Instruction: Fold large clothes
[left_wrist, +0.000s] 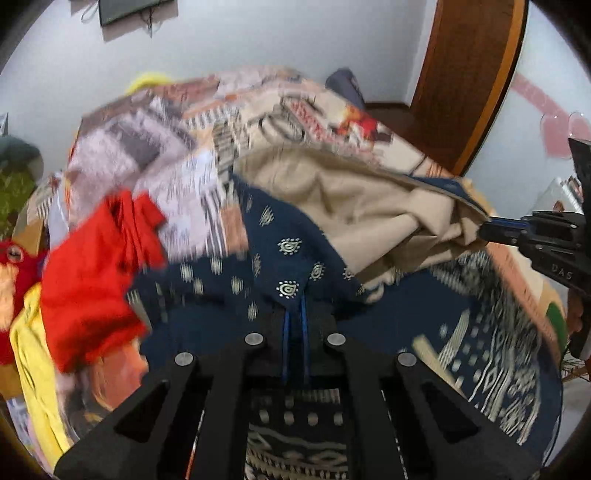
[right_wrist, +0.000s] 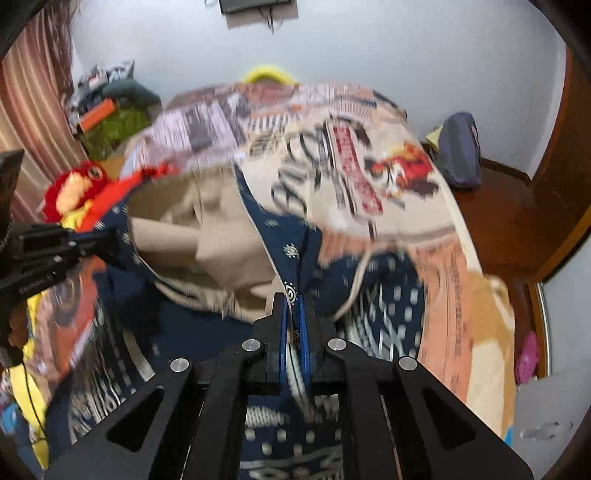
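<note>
The navy patterned garment, with its beige lining showing, hangs stretched between both claws above a bed, its lower part draped down toward the cameras. The left claw is clamped together on one navy edge, the cloth pinched between its blue-lined fingers. The right claw is likewise closed tight on another edge of the same garment, a pale motif sitting right at its tips. In each wrist view the other claw shows at the frame's side, gripping the fabric. Beneath lies a printed bedsheet. A red cloth and a yellow cloth lie just beside the garment at the left; much is motion-blurred. A wooden door stands beyond the bed.
</note>
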